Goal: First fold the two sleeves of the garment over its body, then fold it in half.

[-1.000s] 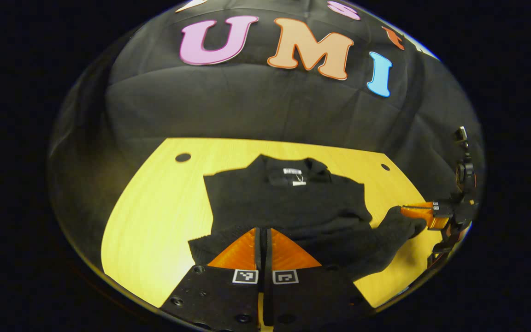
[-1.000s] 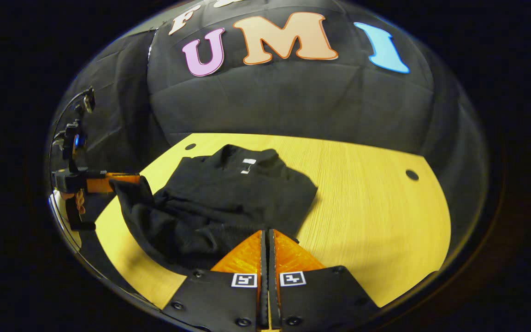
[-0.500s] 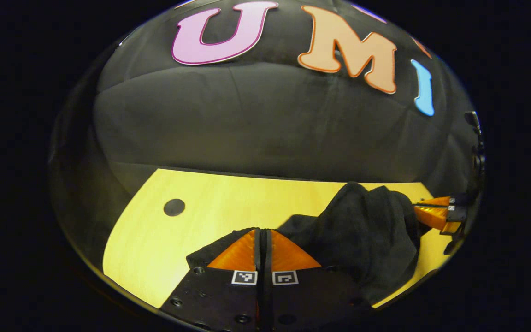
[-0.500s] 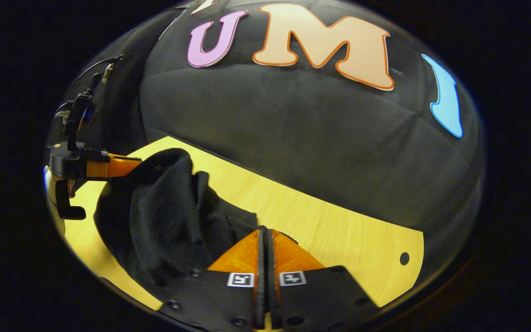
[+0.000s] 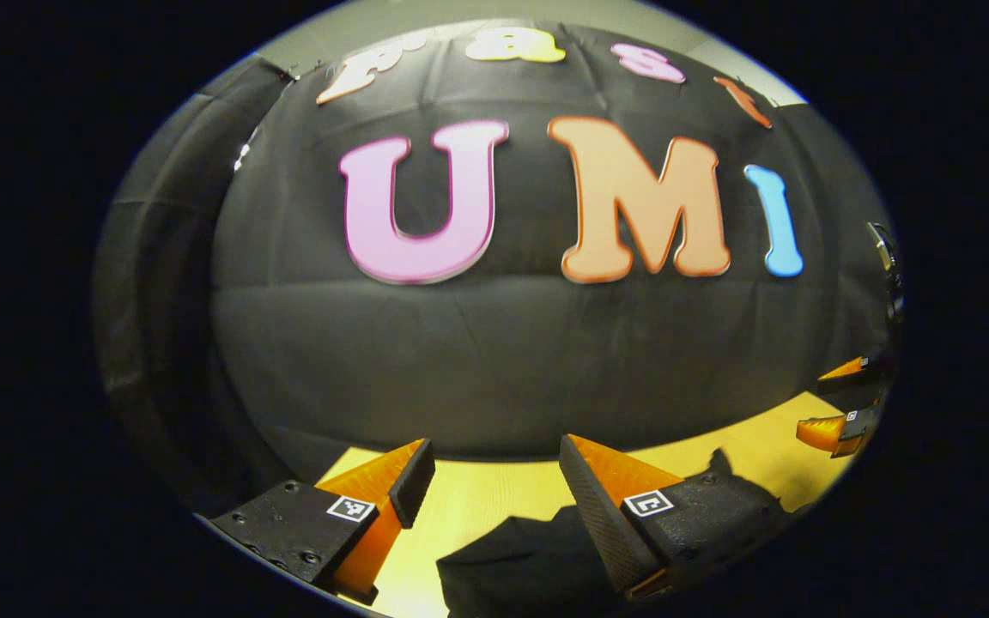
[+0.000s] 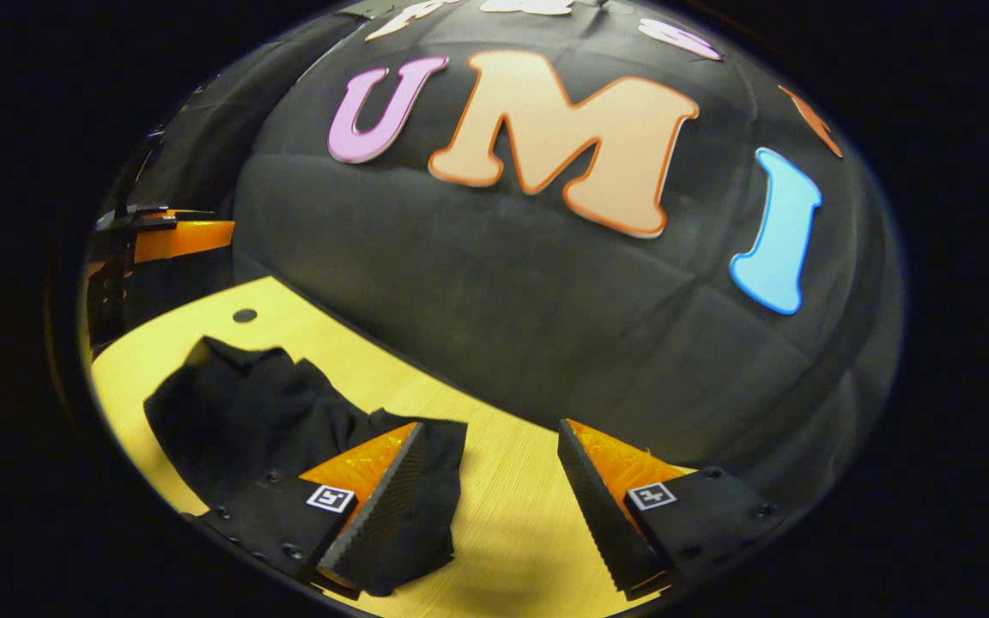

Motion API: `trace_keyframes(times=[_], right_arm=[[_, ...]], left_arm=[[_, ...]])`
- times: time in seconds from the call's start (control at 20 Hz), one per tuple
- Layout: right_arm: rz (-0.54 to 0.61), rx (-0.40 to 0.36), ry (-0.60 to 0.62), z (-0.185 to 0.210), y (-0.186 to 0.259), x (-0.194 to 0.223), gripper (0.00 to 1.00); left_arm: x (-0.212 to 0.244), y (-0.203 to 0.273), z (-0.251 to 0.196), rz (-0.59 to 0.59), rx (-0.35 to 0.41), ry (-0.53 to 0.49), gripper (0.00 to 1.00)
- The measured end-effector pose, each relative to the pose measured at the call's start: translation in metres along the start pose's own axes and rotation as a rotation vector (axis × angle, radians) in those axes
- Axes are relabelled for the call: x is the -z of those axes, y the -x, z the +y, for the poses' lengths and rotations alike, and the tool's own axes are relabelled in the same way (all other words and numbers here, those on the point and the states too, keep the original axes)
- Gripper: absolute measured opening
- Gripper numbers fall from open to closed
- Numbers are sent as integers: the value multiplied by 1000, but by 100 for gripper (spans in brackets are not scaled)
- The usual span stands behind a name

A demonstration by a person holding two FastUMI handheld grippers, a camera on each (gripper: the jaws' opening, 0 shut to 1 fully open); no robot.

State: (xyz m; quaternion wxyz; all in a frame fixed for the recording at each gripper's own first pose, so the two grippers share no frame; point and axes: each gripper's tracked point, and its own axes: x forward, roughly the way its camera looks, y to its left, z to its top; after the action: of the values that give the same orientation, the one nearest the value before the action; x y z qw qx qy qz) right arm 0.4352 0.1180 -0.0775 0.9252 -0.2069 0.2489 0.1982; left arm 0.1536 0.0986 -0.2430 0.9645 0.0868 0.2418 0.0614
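Black garment [image 6: 271,421] on wooden table [image 6: 503,481], jaws of both grippers wide apart.

The booth is dim, with light falling from above onto the wooden table [image 6: 512,481], which glows bright yellow; the black cloth wall [image 6: 494,283] takes a soft grey sheen in its folds; the dark garment [image 6: 245,421] swallows nearly all detail; in the right gripper view a soft shadow lies on the table between the fingers; both views bulge strongly, curving straight edges near the rim; the outer parts look slightly soft.
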Motion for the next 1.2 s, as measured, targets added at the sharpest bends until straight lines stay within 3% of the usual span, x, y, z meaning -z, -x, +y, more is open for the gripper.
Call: trace_keyframes(times=[0.15, 0.25, 0.3, 0.4, 0.45, 0.6, 0.95, 1.2], right_arm=[[-100, -35, -100, -5, 64, -29, 99], [-171, -84, -183, 7, 121, -45, 100], [-214, -95, -223, 11, 150, -52, 96], [-313, -95, -274, 15, 204, -62, 100], [-364, -89, -285, 16, 226, -63, 96], [-418, -35, -348, 20, 288, -42, 99], [-361, 25, -525, 21, 338, 46, 98], [-368, 75, -555, 7, 352, 76, 97]], left_arm=[[-69, 53, -13, -125, 52, 46, 94], [-103, 82, -17, -204, 80, 95, 89], [-115, 97, -19, -231, 95, 111, 93], [-129, 131, -25, -243, 111, 114, 92], [-133, 141, -30, -243, 109, 107, 92], [-121, 183, -38, -227, 84, 48, 90], [-69, 234, -73, -120, 112, 59, 93], [-82, 235, -88, -153, 114, 138, 90]])
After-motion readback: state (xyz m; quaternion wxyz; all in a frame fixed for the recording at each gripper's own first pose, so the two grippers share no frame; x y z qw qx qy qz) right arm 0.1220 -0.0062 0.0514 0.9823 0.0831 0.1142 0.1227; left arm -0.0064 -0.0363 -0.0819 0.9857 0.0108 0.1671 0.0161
